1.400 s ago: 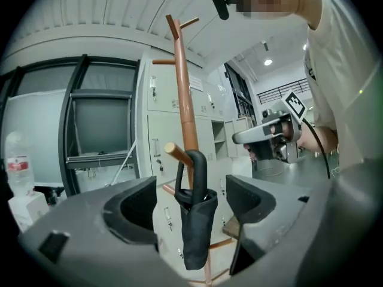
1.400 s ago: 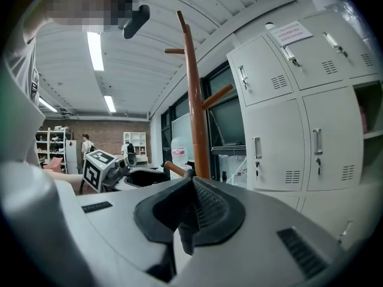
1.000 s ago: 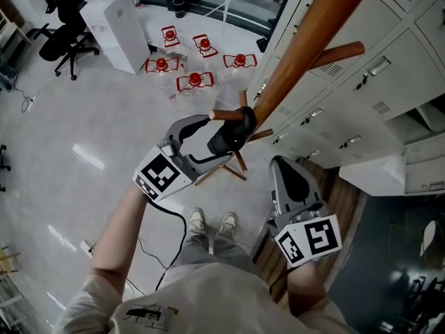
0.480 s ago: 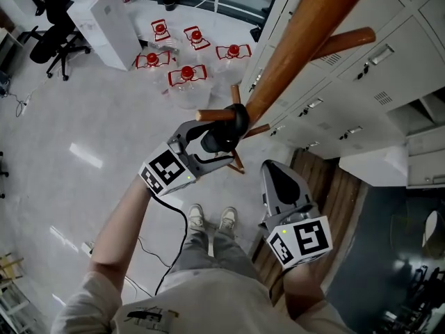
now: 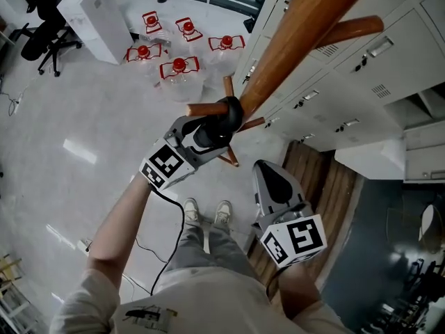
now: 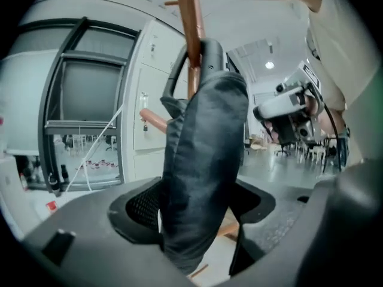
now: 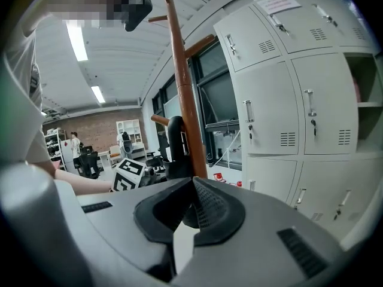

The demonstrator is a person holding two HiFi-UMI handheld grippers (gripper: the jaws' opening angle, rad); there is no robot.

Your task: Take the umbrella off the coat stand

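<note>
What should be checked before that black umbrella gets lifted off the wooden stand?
1. Grip: the left tool has its jaws shut on the folded umbrella. Ok.
2. Umbrella free of its peg: its top hooks over the peg, close to the coat stand pole. Not ok, not yet off.
3. Way out: the peg's outer end looks bare in the head view. Ok.
4. Right tool: jaws together, empty, held low and apart from the stand. Ok.
5. Stand steady when the umbrella is pulled: its footing cannot be judged from here. Cannot tell.
</note>
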